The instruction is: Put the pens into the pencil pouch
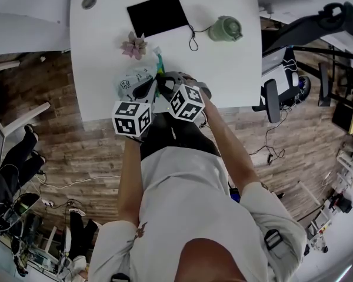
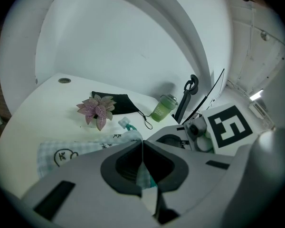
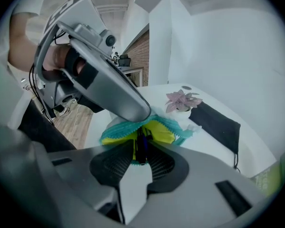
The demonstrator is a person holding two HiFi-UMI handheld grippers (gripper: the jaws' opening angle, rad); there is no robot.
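Note:
A pale checked pencil pouch [image 1: 131,79] with a teal zipper and yellow lining [image 3: 161,132] lies near the front edge of the white table [image 1: 223,75]. My left gripper [image 2: 142,148] is shut on the pouch's fabric rim [image 2: 141,177] and holds its mouth up; the same gripper [image 1: 153,89] shows beside the right one in the head view. My right gripper [image 3: 140,151] points down into the open mouth. A dark pen [image 3: 141,144] stands between its jaws, and a thin strip of yellow shows between the pen and one pad. The pen's lower end is hidden inside the pouch.
A small pink-leaved plant [image 1: 134,44] stands just behind the pouch. Further back lie a black flat pouch with a cord [image 1: 157,13] and a green lidded cup [image 1: 225,28]. A cable hole [image 1: 89,2] marks the far left corner. A chair [image 1: 276,98] stands right of the table.

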